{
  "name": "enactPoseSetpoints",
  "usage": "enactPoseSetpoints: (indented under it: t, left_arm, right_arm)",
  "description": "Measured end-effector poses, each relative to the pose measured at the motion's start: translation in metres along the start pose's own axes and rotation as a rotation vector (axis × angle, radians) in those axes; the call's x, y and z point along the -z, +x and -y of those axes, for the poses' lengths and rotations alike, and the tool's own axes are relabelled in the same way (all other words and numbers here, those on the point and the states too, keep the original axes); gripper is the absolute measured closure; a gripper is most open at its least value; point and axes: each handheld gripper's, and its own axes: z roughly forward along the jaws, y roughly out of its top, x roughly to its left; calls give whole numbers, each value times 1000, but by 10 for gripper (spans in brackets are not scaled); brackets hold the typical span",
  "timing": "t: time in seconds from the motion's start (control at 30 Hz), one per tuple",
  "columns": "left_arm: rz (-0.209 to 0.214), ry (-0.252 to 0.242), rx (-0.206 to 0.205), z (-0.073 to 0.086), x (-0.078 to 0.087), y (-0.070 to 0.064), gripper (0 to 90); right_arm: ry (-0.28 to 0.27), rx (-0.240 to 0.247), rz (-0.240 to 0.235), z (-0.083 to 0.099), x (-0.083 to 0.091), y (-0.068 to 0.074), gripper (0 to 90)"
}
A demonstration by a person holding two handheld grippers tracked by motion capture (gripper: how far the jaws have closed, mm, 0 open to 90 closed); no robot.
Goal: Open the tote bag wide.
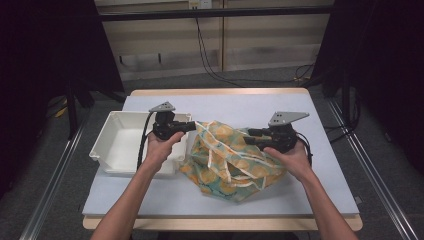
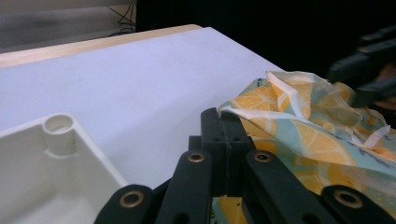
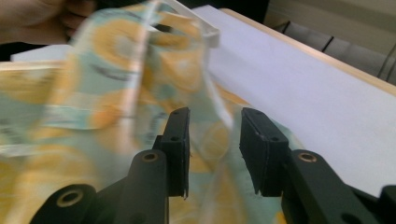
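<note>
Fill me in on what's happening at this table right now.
A person holds a gripper in each hand over a table. The left gripper is shut on an edge of the lemon-print cloth, lifting it beside the white bin. The right gripper is open, its jaws on either side of a fold of the cloth. Most of the cloth lies crumpled on the table, outside the bin.

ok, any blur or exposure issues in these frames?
Right gripper view: the lemon-print teal and orange cloth is motion-smeared, while the jaws stay sharp. Left gripper view: crisp on the cloth and the white plastic bin, black background. High view: evenly lit pale blue table, dark surroundings, no glare.
</note>
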Motion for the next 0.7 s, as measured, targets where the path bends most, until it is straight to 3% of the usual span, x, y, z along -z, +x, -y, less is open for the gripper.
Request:
enactPoseSetpoints:
  t: [0.17, 0.33, 0.47, 0.53, 0.67, 0.7]
  left_arm:
    - [-5, 1, 22, 5, 2, 3, 900]
    - [-10, 8, 24, 6, 0, 5, 900]
    - [-14, 2, 37, 6, -1, 7, 900]
    - [-13, 1, 40, 7, -2, 8, 900]
    - [-16, 5, 41, 8, 0, 8, 900]
    - [-19, 7, 38, 8, 0, 8, 900]
  right_arm:
    - [7, 27, -63, 4, 10, 23, 629]
    - [40, 43, -120, 15, 13, 41, 523]
    - [69, 52, -113, 24, 12, 48, 379]
    - [109, 53, -115, 31, 7, 48, 322]
    - [164, 75, -105, 43, -1, 51, 300]
    - [167, 83, -102, 45, -3, 50, 361]
